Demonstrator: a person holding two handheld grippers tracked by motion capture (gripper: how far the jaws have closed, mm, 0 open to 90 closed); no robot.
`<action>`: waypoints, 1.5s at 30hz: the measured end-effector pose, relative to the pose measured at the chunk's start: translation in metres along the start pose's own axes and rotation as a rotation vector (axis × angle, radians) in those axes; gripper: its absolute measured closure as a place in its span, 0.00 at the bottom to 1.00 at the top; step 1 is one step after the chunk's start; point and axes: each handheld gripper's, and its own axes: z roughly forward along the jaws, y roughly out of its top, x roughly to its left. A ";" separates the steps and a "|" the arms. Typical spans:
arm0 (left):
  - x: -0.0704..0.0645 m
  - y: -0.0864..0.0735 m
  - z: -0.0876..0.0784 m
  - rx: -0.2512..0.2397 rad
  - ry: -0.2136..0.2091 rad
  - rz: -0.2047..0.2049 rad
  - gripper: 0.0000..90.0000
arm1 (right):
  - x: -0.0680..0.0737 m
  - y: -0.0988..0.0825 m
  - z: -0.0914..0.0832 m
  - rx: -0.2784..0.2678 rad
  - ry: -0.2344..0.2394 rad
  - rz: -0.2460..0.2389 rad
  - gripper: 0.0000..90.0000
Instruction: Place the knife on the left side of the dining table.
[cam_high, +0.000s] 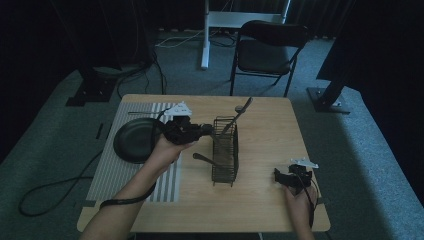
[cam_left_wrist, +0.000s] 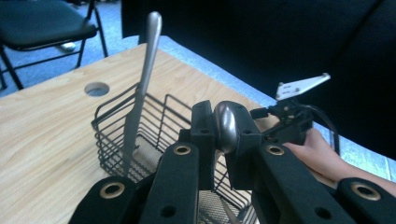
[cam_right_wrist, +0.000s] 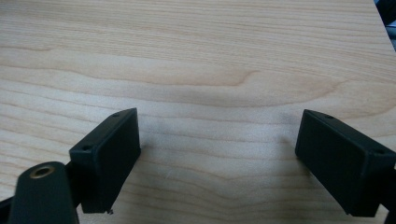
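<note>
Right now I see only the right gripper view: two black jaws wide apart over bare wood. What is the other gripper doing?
Observer: The left gripper is shut on the rounded handle end of a metal utensil, next to a wire basket.
Operator: Is anything in that basket?
Observer: Yes, another utensil stands tilted in it, its handle rising above the rim.
Operator: Anything else on the table?
Observer: A dark round plate lies on a striped mat at the person's left.
Operator: And where is my gripper?
Observer: The right gripper is open near the table's front right corner, apart from the basket.
</note>
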 end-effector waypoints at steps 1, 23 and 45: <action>-0.007 0.006 -0.009 -0.015 -0.006 0.028 0.93 | 0.000 0.000 0.000 0.000 0.000 0.000 0.15; -0.029 0.035 -0.070 -0.106 0.014 0.080 0.93 | 0.000 0.000 0.000 0.000 0.000 -0.001 0.15; -0.011 0.016 -0.132 -0.145 0.156 0.014 0.93 | 0.000 0.000 0.000 0.000 0.000 -0.002 0.15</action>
